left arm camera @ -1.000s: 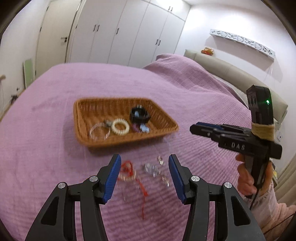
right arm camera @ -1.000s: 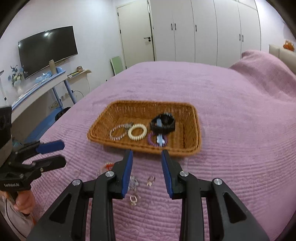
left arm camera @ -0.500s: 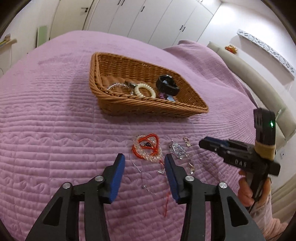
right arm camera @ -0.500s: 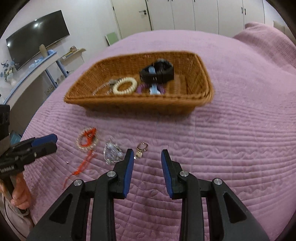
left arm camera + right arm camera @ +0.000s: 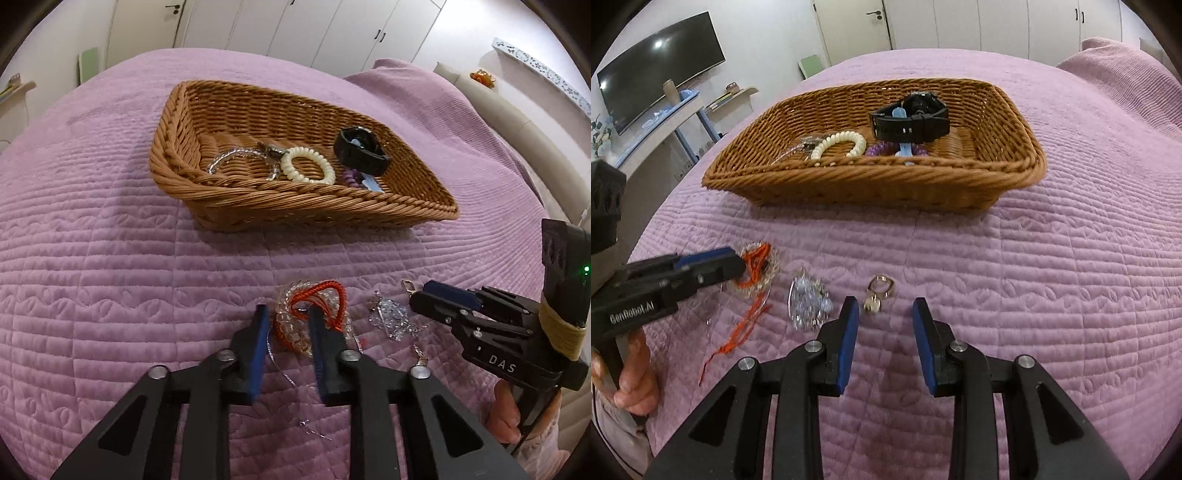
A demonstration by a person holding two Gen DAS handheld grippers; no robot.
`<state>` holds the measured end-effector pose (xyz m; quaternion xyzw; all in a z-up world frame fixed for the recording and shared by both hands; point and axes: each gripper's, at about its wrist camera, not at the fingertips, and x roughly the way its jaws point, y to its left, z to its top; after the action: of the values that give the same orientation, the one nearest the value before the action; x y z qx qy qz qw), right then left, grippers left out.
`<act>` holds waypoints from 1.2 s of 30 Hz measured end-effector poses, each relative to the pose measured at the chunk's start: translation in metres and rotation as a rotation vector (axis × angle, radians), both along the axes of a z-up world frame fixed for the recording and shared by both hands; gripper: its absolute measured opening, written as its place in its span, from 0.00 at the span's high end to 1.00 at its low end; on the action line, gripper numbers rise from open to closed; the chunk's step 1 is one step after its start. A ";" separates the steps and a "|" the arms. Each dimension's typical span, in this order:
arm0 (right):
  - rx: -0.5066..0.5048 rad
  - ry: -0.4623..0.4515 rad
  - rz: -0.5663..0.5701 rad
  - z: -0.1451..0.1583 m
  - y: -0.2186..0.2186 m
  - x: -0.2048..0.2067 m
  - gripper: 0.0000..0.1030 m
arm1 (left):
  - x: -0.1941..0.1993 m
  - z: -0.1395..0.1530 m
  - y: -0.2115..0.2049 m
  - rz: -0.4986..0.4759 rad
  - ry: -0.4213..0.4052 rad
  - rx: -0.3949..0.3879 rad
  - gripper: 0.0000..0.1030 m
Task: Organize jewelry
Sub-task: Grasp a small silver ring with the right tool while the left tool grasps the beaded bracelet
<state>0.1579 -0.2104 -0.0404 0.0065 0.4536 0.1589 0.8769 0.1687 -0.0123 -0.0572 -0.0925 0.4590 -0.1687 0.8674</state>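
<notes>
A clear-bead bracelet with a red cord (image 5: 295, 325) lies on the purple quilt between the fingers of my left gripper (image 5: 289, 313). Its jaws are closing, with a slim gap still showing at the left pad. From the right wrist view the left gripper (image 5: 740, 266) reaches over the same bracelet (image 5: 759, 267). My right gripper (image 5: 885, 308) hovers open and holds nothing, just behind a gold clasp (image 5: 881, 291). A crystal piece (image 5: 809, 299) lies between the two. The wicker basket (image 5: 295, 192) beyond holds a black watch (image 5: 360, 151), a cream hair tie (image 5: 308, 166) and other pieces.
A thin silver chain (image 5: 284, 373) trails under the left gripper. The red cord's tail (image 5: 738, 328) runs toward the person's hand (image 5: 631, 373). A padded headboard (image 5: 517, 122) borders the bed on the right. A TV (image 5: 661, 70) and a desk stand past the bed's left edge.
Both grippers came down toward the loose jewelry in front of the basket. The left jaws narrowed from wide apart to close around the red-cord bracelet. The right jaws kept their width.
</notes>
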 end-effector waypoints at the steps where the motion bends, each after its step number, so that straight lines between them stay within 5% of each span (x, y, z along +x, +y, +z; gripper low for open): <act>1: -0.004 -0.004 -0.002 0.000 0.002 0.002 0.69 | 0.001 0.000 0.001 0.001 0.001 -0.008 0.83; 9: -0.071 -0.052 0.001 -0.001 0.016 0.006 0.90 | -0.006 0.008 0.000 -0.004 -0.050 -0.016 0.91; 16: -0.040 -0.074 0.012 0.001 0.011 0.001 0.91 | -0.024 0.025 0.001 -0.026 -0.097 -0.026 0.91; 25: -0.057 -0.062 0.008 -0.001 0.002 -0.009 0.90 | -0.056 0.013 0.003 -0.087 -0.003 0.099 0.91; 31: -0.044 -0.056 0.010 -0.002 0.000 -0.008 0.90 | -0.094 0.025 0.027 -0.140 -0.069 -0.026 0.90; 36: -0.021 -0.045 0.010 -0.003 -0.003 -0.005 0.90 | -0.112 0.019 0.041 -0.085 -0.055 0.040 0.84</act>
<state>0.1531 -0.2133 -0.0436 -0.0083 0.4353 0.1587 0.8861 0.0571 0.0284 -0.0379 -0.0510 0.4419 -0.1984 0.8733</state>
